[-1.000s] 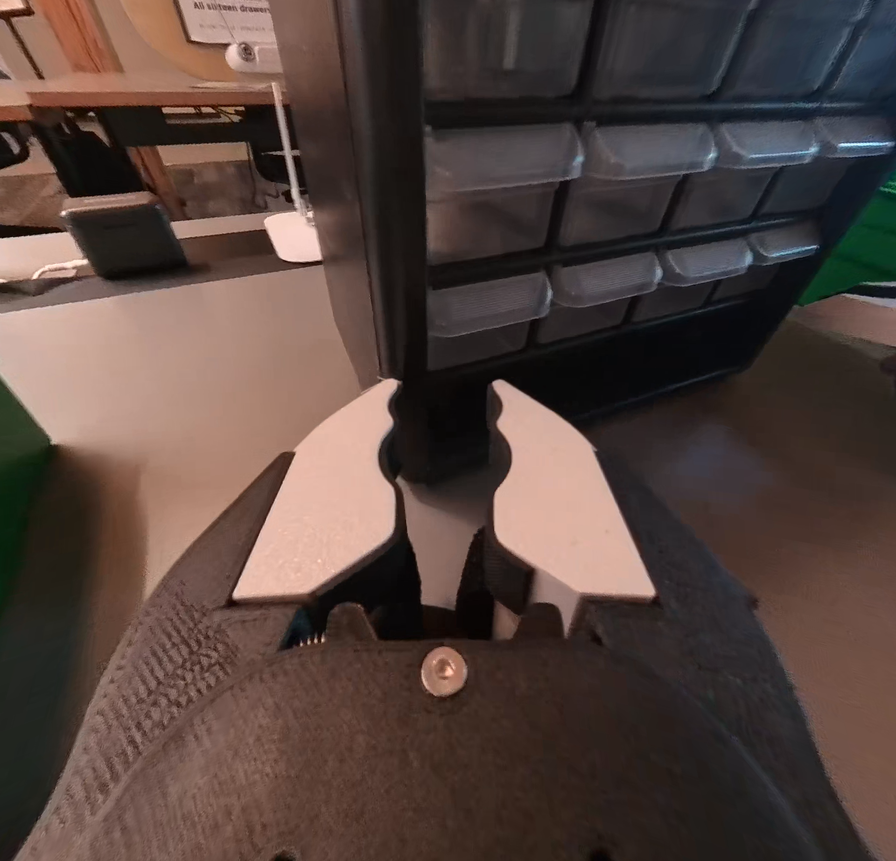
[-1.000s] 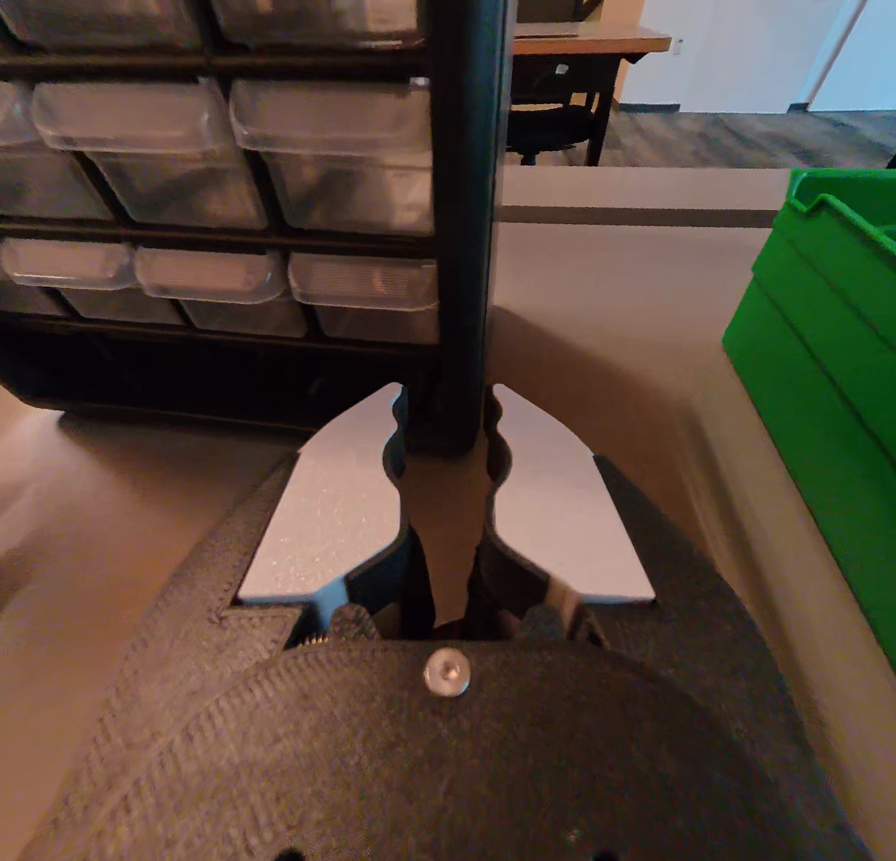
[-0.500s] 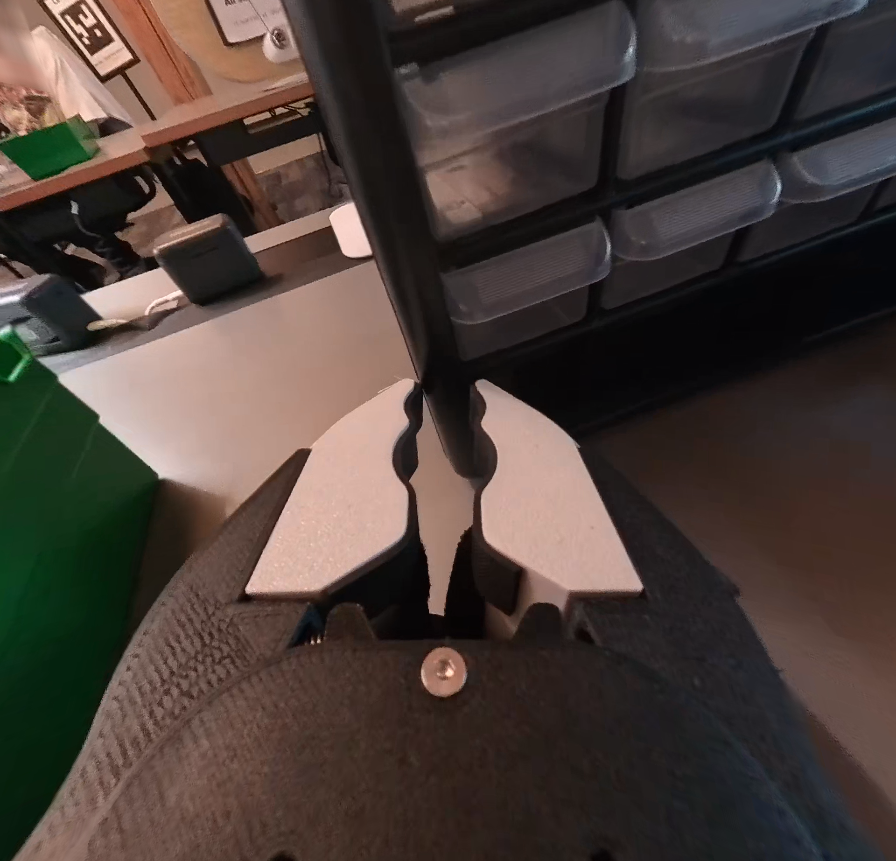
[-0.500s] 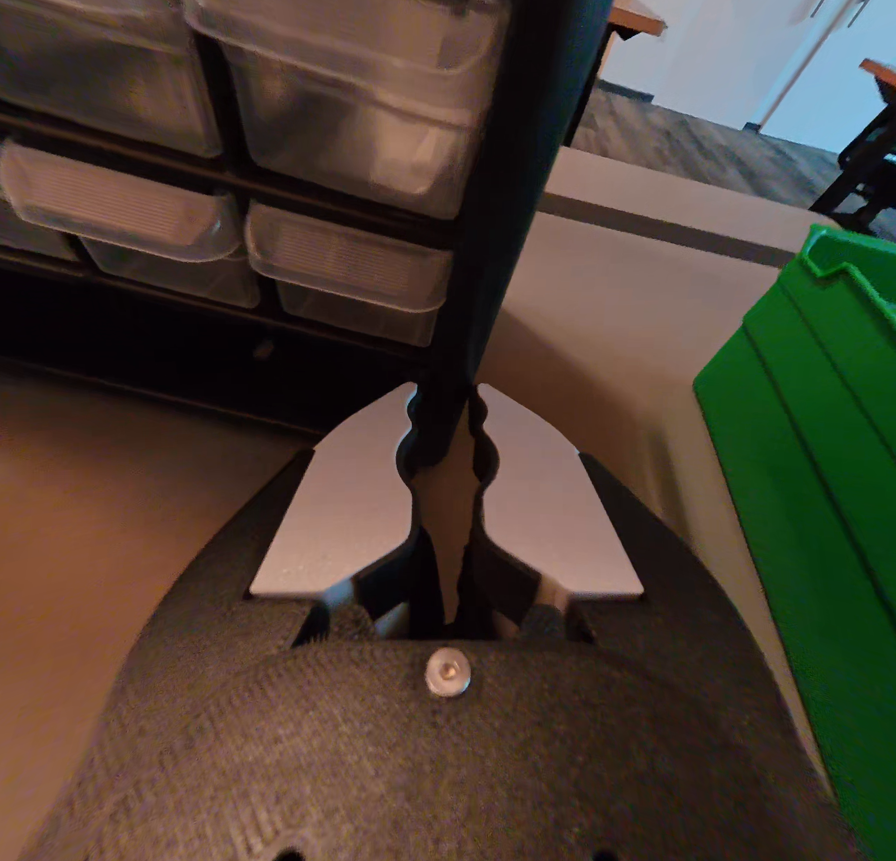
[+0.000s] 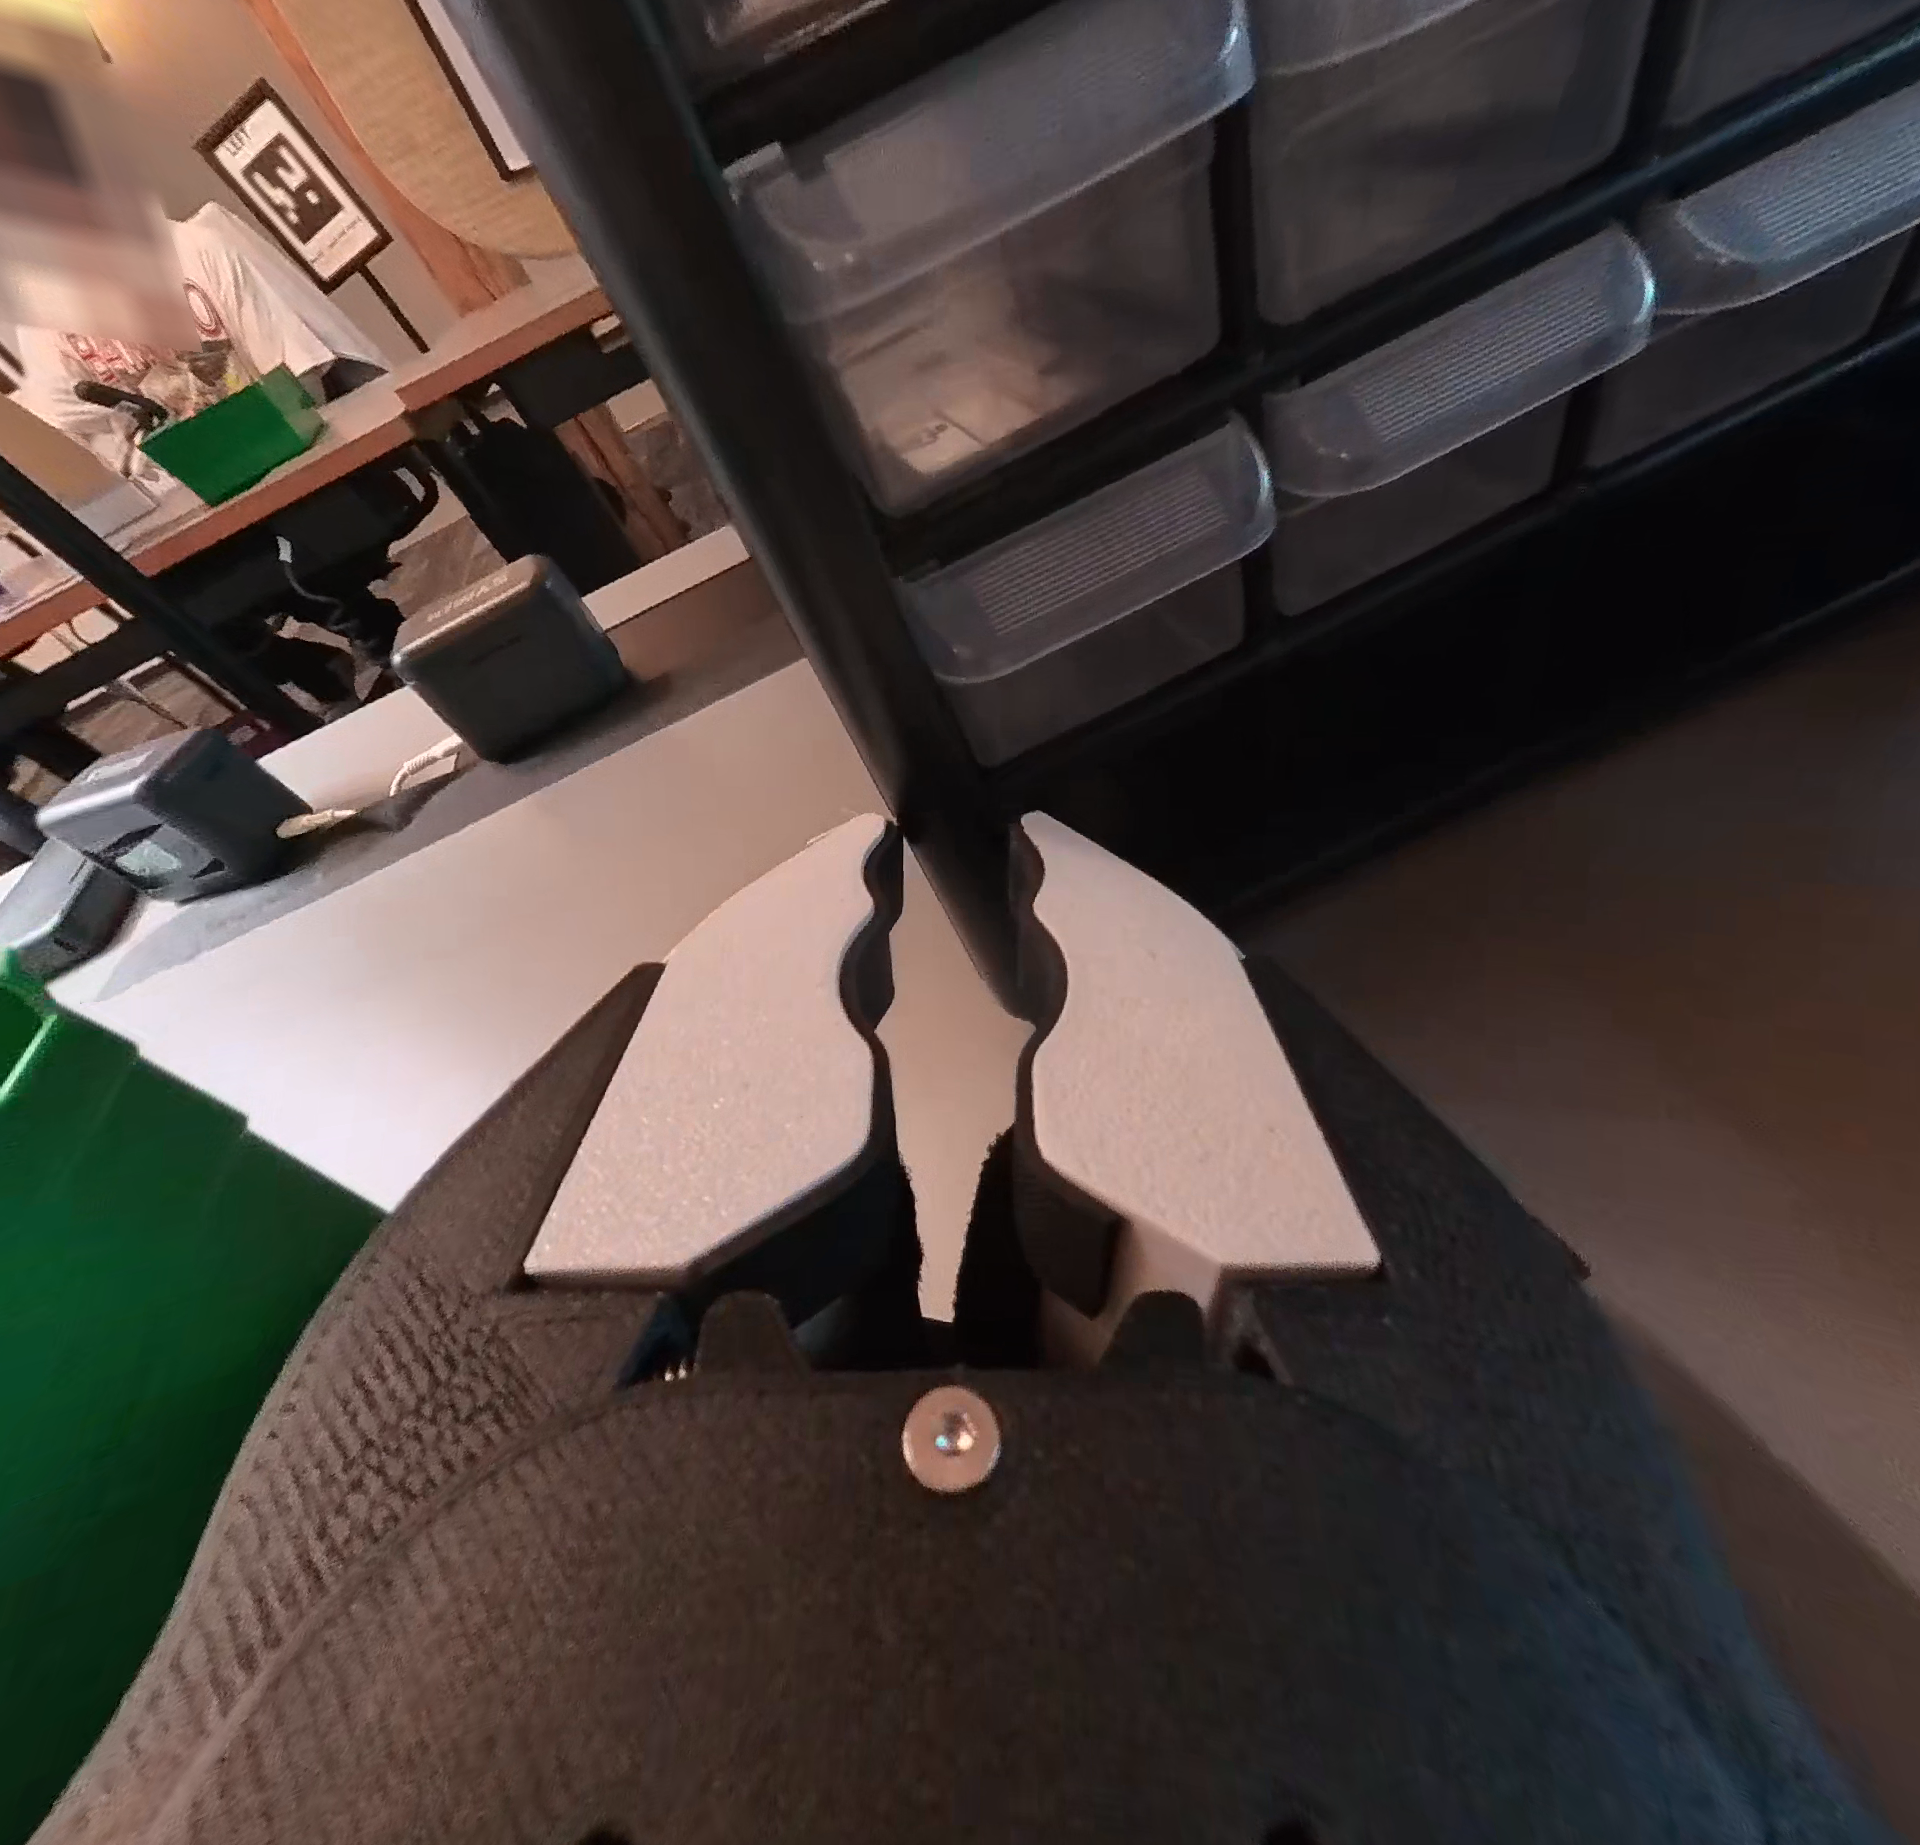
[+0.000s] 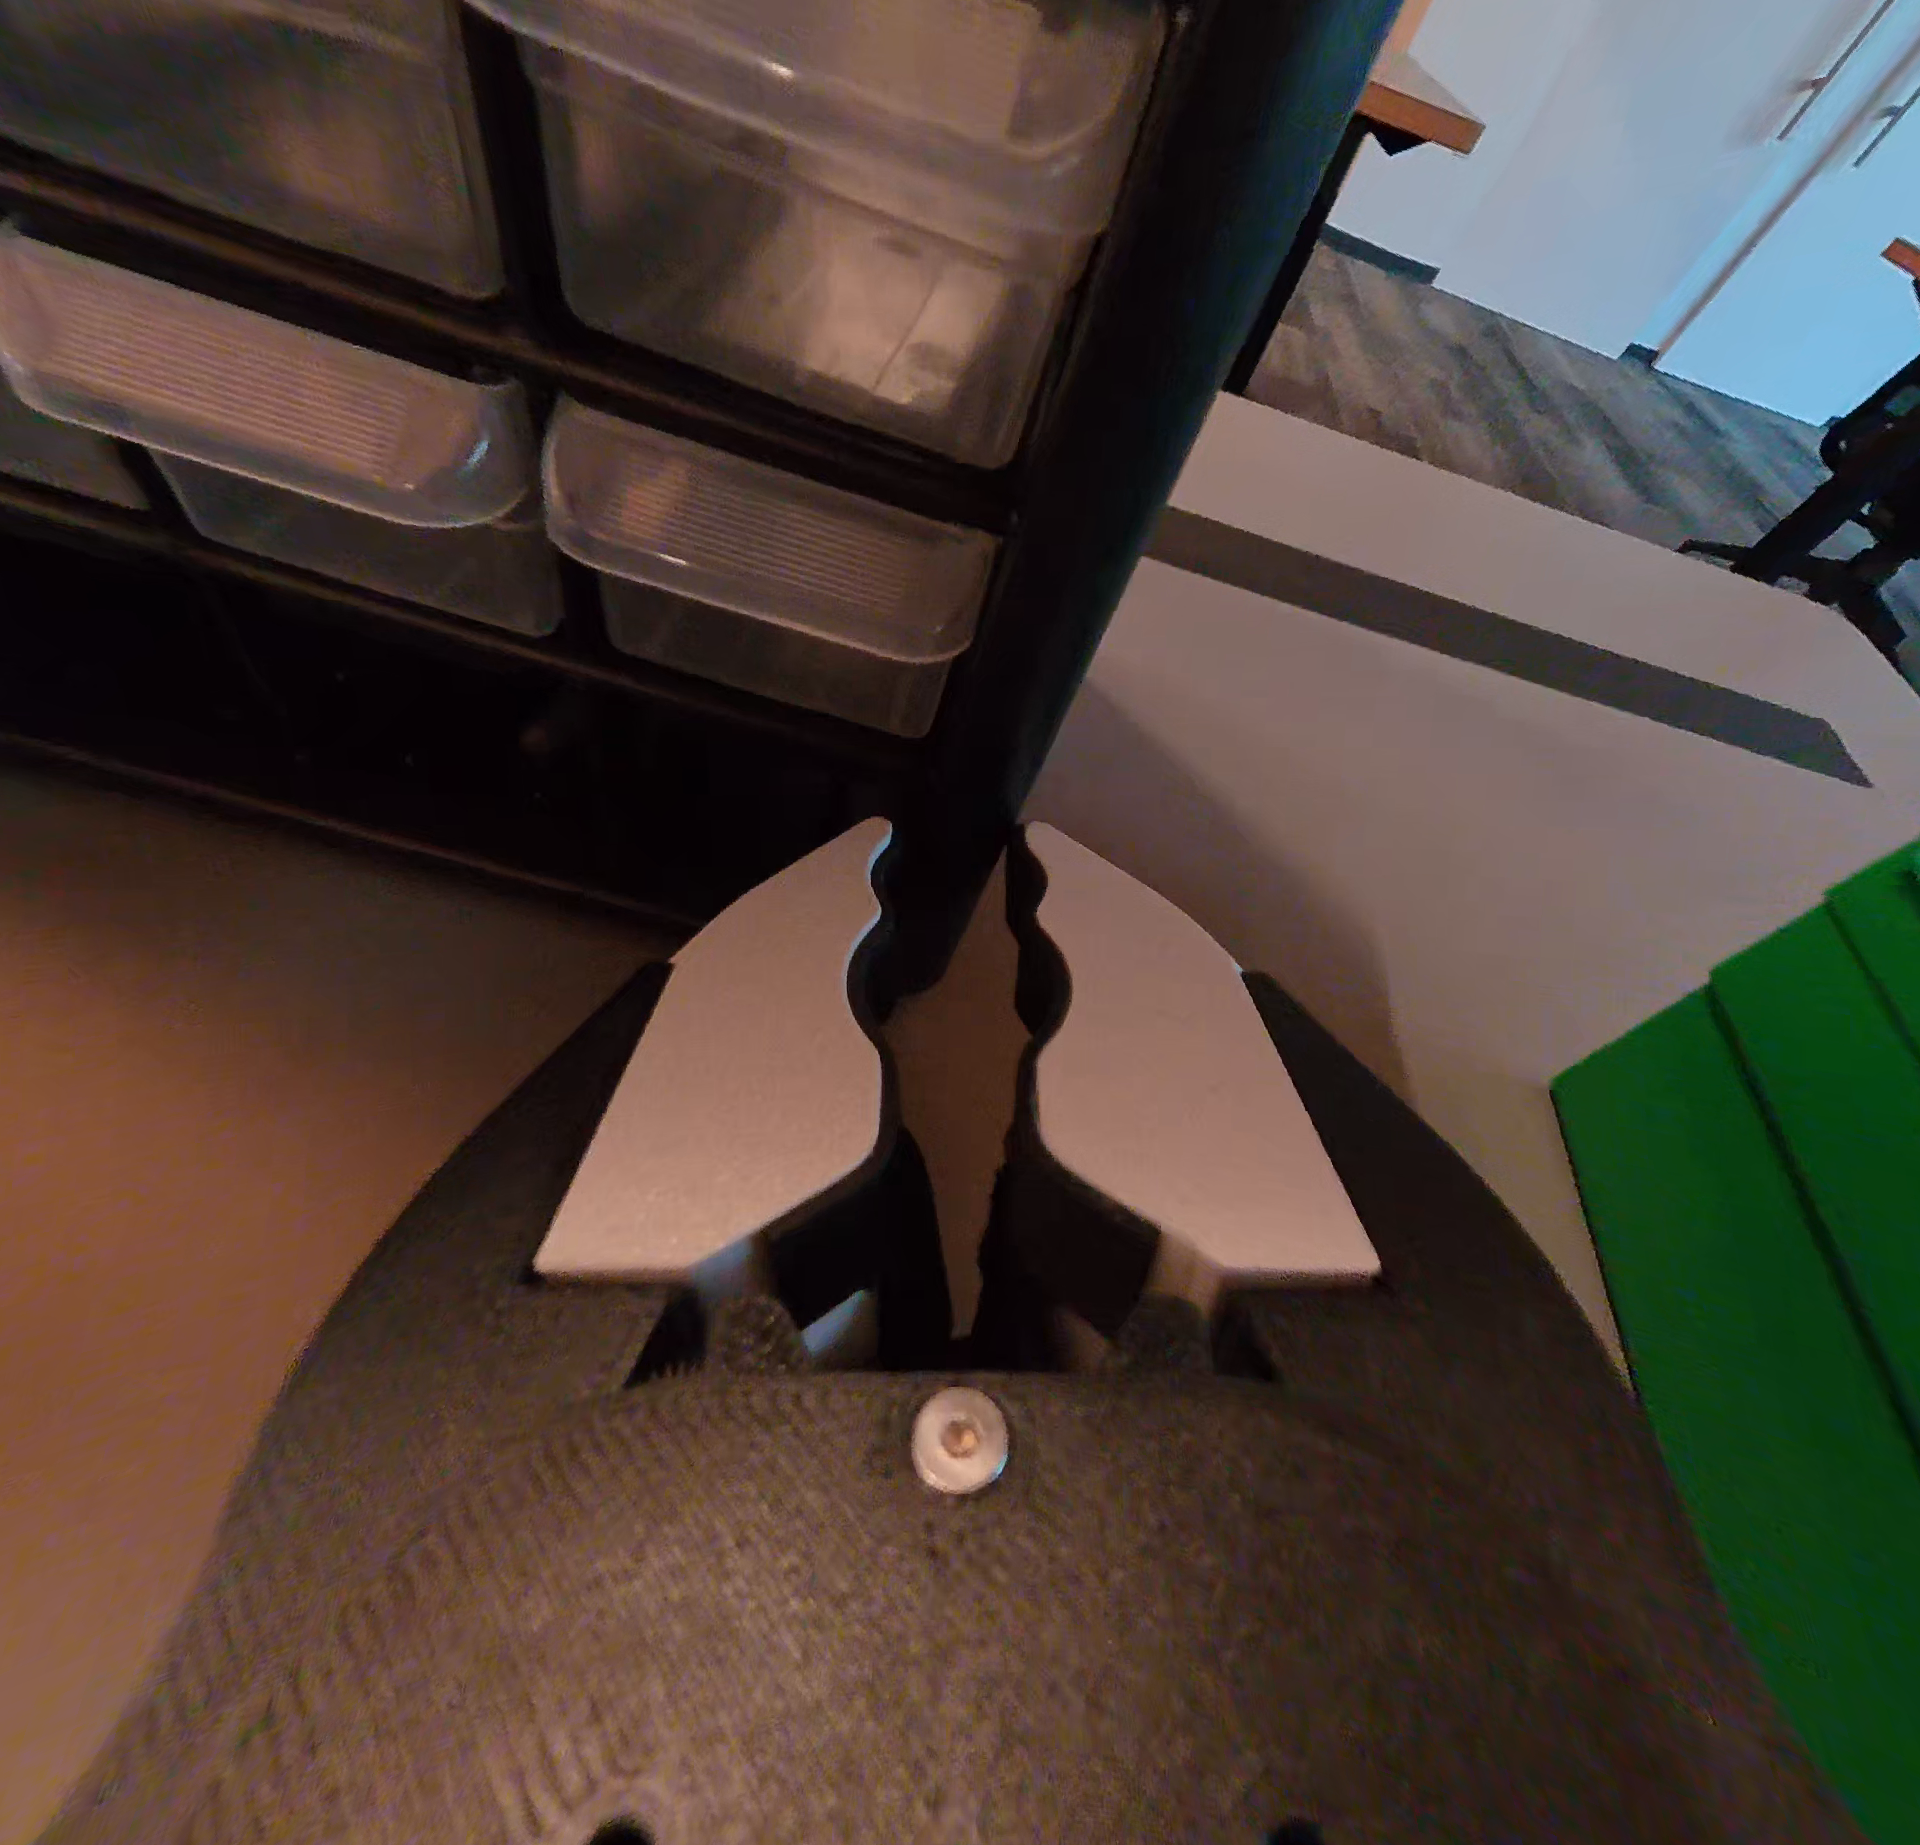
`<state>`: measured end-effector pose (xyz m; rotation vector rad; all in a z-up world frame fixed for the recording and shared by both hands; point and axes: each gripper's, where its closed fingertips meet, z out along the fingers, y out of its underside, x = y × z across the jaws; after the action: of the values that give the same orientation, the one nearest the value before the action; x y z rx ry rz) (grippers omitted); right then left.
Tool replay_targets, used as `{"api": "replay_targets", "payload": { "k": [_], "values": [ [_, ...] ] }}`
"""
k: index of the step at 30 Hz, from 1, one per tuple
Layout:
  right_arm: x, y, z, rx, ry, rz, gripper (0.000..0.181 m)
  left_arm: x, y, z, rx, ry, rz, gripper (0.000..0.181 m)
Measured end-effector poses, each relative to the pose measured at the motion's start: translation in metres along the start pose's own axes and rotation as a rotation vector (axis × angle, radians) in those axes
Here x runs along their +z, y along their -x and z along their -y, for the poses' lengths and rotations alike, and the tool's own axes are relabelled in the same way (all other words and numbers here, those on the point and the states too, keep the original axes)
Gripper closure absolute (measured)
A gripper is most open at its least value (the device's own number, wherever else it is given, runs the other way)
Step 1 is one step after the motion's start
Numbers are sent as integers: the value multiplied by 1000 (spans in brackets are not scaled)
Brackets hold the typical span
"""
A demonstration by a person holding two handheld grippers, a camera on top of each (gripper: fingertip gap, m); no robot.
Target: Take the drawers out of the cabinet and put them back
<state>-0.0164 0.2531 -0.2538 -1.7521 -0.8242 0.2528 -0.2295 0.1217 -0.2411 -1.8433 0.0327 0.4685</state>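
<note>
In the left wrist view, the left tongs (image 5: 954, 922) are pinching the lower front corner of the left side wall of the black cabinet (image 5: 727, 361). The cabinet stands on the desk (image 5: 436, 922) and looks tilted in this view, perhaps lifted at its base, though the camera's own tilt may cause this. The clear drawers (image 5: 1091, 590) that show here all sit closed in their slots. A green bin (image 5: 135, 1276) is just beside the tongs on the left.

In the right wrist view, the right tongs (image 6: 954, 912) are pinching the lower front corner of the cabinet's right side wall (image 6: 1174, 361). The drawers (image 6: 769, 600) here are also all in place, and none lies on the desk (image 6: 1403, 808). Another green bin (image 6: 1766, 1224) stands at the right.

Judging from this, either no drawer is taken out yet or all are already returned; the pictures cannot tell which. Only the lower rows are visible.
</note>
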Motion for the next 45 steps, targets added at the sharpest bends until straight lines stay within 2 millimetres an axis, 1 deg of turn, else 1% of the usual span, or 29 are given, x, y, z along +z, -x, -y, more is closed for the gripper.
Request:
{"api": "replay_targets", "payload": {
  "k": [11,17,20,22,25,26,28,30,31,34,37,39,41,42,44,45],
  "values": [
    [46,-4,16,-38,-6,10,162,44,18,5,16,1,10,162],
    [69,-6,24,-40,-6,10,162,62,24,7,10,3,9,162],
    [75,-7,26,-51,-5,3,162,65,26,8,-2,3,-1,162],
    [74,-7,25,-59,-3,-3,162,64,25,7,-9,3,-12,162],
    [67,-2,23,-61,-3,8,157,53,21,6,-4,-8,-30,163],
    [61,-2,23,-60,-12,0,154,47,19,7,-1,-20,-27,163],
    [47,-1,22,-46,-43,-15,153,35,14,5,-11,-15,-40,163],
    [30,1,19,-21,-60,-13,153,21,5,2,-27,-7,-81,162],
    [21,2,15,-6,-53,-11,153,11,-2,2,-27,-15,-108,162],
    [-4,7,-3,13,13,-12,153,-22,-33,-1,24,-24,-232,162],
    [-36,16,-18,24,55,-4,152,-56,-54,-3,39,-44,-320,162],
    [-64,30,-24,72,41,57,149,-72,-63,-2,16,-61,-385,162],
    [-100,45,-27,183,8,167,143,-76,-66,-2,-4,-59,-415,162],
    [-122,48,-26,239,-24,205,140,-74,-65,-3,-18,-46,-418,162],
    [-172,42,-23,293,-141,216,140,-70,-66,-8,-43,3,-438,160],
    [-195,30,-24,277,-188,175,140,-70,-66,-9,-47,15,-445,159]
  ]
}}
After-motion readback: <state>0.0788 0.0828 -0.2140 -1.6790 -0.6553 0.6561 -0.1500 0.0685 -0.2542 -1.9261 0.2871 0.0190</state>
